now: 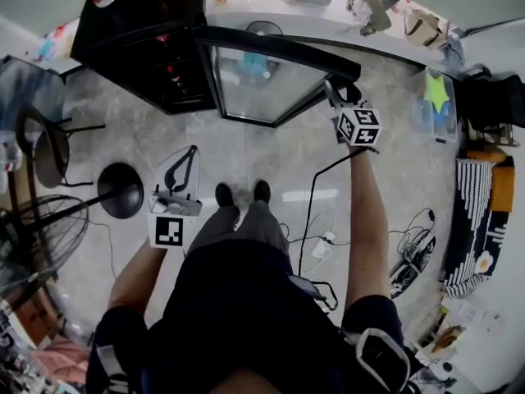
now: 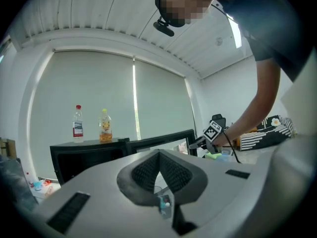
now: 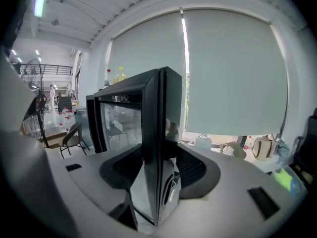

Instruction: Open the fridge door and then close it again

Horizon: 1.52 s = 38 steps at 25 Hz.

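1. Fridge door (image 1: 262,84) stood swung well out from the black fridge (image 1: 139,56), hinged at the cabinet's front corner, its free edge out on the person's right and held in the right hand-held gripper (image 1: 343,98).
2. That hand-held gripper was closed on the free edge. In the right gripper view the dark frame ran up between the two pads, with one pad on the glass side and one on the outer side. Holding the edge farthest from the hinge probably gave the most leverage for swinging the door.
3. The right arm was stretched forward, likely so the person could stay clear of the door's arc while standing on the floor (image 1: 246,154) in front of the fridge.
4. The left hand-held gripper (image 1: 191,154) was closed on nothing and held low by the person's left side, well apart from the door. It seemed to have no part in this step.
5. The door's long axis was upright and its top rail ran level from hinge to free edge. The glass face was turned partly toward the person.
6. Whether the door was on its opening or closing swing could not be told.
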{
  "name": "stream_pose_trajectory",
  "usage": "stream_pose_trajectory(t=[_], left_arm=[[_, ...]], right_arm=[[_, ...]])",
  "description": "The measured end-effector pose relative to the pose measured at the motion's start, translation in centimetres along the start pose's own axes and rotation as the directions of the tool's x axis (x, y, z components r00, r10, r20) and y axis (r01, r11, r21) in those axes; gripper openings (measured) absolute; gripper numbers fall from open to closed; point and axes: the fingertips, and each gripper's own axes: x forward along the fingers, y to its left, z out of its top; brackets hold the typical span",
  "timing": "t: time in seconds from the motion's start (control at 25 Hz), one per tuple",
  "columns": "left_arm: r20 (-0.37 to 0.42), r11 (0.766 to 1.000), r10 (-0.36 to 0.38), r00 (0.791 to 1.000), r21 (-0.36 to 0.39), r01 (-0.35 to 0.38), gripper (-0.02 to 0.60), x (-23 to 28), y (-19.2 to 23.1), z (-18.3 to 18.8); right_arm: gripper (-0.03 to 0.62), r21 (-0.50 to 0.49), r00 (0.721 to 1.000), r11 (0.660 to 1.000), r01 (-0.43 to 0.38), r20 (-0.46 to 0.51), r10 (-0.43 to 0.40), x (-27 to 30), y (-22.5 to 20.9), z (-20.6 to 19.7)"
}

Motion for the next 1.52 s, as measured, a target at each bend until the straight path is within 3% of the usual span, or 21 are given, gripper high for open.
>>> stream_pose_trajectory(t=[0.64, 1.52], left_arm=[[-0.044, 0.995, 0.099, 0.994, 0.023, -0.098, 0.023, 4.8, -2.6, 0.4], [-0.068, 0.987, 0.157, 0.985, 0.044, -0.155, 0.023, 5.9, -2.9, 0.2]], right_arm=[[0.226, -0.065, 0.990, 0.988, -0.142, 0.005, 0.143, 4.9, -3.7, 1.8], [0.230, -0.103, 0.980, 0.976, -0.193, 0.036, 0.197, 9.6, -5.9, 3.5]])
